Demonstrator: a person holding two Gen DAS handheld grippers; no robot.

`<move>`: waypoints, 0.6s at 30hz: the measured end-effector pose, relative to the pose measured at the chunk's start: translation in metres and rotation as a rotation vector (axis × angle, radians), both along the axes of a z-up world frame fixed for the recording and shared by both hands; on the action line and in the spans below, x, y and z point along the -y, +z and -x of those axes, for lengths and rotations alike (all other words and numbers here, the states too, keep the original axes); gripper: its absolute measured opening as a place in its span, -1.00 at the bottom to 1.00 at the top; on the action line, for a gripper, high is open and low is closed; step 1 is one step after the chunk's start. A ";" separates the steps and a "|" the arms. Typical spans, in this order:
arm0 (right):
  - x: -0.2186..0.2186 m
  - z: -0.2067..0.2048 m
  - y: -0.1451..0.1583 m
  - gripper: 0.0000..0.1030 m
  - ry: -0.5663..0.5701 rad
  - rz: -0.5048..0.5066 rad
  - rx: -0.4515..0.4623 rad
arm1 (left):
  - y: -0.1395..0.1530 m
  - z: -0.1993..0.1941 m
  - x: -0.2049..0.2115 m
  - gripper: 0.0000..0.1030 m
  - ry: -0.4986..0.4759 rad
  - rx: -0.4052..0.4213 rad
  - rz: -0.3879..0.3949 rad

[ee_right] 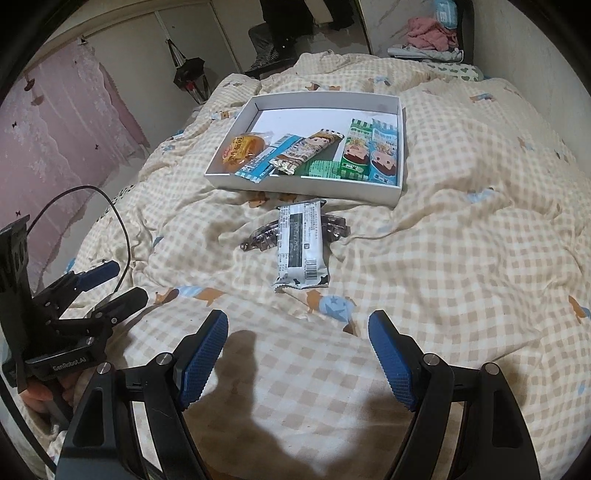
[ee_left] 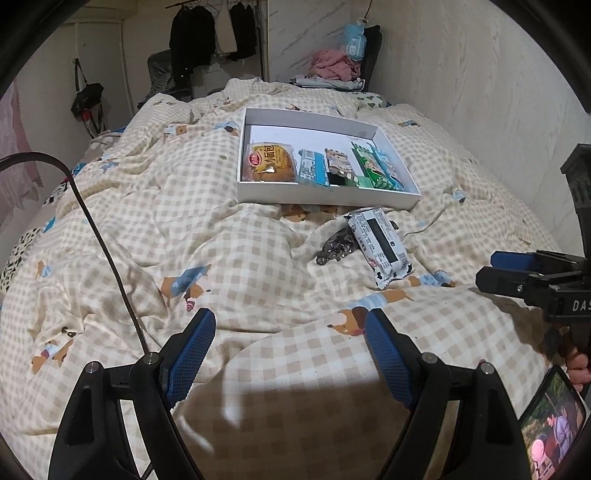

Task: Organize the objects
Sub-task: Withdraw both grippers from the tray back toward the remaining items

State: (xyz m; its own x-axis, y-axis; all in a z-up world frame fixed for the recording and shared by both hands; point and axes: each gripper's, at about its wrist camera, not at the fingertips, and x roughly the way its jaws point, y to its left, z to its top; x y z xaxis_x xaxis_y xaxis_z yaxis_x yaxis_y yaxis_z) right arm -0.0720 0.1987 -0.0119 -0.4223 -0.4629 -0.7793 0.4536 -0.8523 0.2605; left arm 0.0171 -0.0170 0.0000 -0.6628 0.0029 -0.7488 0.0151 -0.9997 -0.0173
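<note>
Right wrist view: snack pack (ee_right: 300,245) on bed just short of box (ee_right: 400,147), lying over hair clip (ee_right: 258,236), long axis pointing away. Right claw (ee_right: 297,354) spread, empty, nearer; left claw (ee_left: 290,354) spread too.

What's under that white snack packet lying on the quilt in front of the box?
A clear plastic hair claw lies under the white snack packet, sticking out both sides. Its middle is covered, and whatever else lies beneath cannot be seen.

The setting is a home bedroom. A bed with a checked quilt (ee_left: 221,229) fills the view. Beyond the bed, dark garments (ee_left: 207,33) hang from a rail, and pink clothing (ee_left: 334,64) lies piled at its far end.
</note>
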 end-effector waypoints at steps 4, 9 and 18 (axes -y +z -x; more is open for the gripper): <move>-0.001 0.002 -0.002 0.55 -0.001 0.004 0.014 | -0.001 0.000 0.000 0.66 -0.002 0.004 -0.003; 0.000 0.003 -0.004 0.55 0.000 0.002 0.025 | -0.003 0.002 0.002 0.66 -0.004 0.014 -0.011; 0.001 0.004 -0.007 0.55 0.003 0.000 0.035 | -0.006 0.005 0.004 0.66 -0.004 0.030 -0.031</move>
